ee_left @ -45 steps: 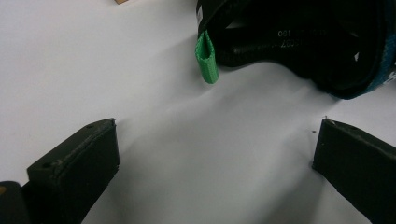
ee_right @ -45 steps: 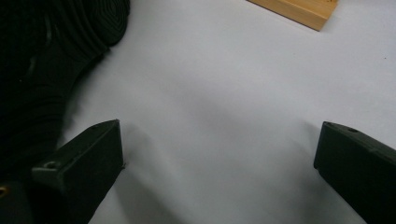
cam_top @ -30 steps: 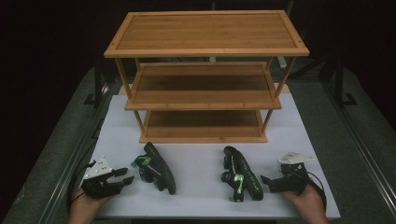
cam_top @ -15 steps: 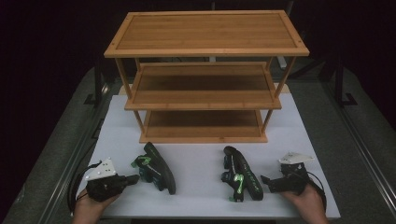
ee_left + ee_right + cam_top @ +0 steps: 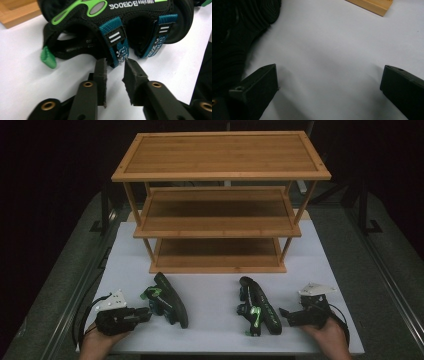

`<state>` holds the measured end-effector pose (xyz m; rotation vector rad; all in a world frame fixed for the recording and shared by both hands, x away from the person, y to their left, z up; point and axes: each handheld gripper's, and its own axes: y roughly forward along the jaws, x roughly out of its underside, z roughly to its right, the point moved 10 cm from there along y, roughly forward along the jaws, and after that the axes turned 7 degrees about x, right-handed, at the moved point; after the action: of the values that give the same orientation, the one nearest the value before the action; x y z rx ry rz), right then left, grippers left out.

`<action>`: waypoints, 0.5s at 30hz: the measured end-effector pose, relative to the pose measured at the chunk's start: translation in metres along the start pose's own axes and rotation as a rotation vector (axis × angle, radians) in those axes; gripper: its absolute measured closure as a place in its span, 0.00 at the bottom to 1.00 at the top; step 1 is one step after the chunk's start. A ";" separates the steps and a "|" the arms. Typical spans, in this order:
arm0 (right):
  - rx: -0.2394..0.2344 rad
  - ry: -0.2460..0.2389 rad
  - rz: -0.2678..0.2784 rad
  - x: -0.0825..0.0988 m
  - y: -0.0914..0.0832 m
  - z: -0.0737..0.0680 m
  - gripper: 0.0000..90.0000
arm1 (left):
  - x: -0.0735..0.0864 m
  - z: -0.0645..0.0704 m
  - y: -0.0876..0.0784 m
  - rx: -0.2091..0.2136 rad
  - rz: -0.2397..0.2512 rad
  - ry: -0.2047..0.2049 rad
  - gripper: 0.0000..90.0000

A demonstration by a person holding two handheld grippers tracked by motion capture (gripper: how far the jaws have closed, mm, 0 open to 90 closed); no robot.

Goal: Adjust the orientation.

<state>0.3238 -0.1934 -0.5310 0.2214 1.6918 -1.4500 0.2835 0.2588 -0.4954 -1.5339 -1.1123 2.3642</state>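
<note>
Left gripper (image 5: 145,312) low, level, at left sandal (image 5: 167,299) strap, jaws just reopened slightly, gripping nothing. Right gripper (image 5: 285,314) level beside right sandal (image 5: 260,312), jaws wide, empty.

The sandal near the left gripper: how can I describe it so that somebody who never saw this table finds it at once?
Start at the wooden three-tier shelf on the white table. Two black-and-green sandals lie in front of it; take the left sandal, beside the left gripper. Unlike the right sandal, it shows teal straps toward that gripper.
</note>
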 end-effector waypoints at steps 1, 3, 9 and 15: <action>0.000 0.000 0.000 0.000 0.000 0.000 0.01 | 0.000 0.000 0.003 0.001 -0.006 -0.001 0.76; 0.000 0.000 0.000 0.000 0.000 0.000 0.01 | 0.000 0.001 0.005 0.008 -0.008 -0.002 0.76; 0.000 -0.001 0.000 0.000 0.000 0.000 0.01 | -0.008 0.001 0.012 0.003 -0.015 0.020 0.80; 0.001 -0.001 0.000 0.000 0.000 0.000 0.01 | -0.016 0.001 0.016 0.008 -0.025 0.031 0.82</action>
<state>0.3239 -0.1934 -0.5310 0.2212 1.6904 -1.4501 0.2945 0.2393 -0.4937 -1.5398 -1.1074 2.3179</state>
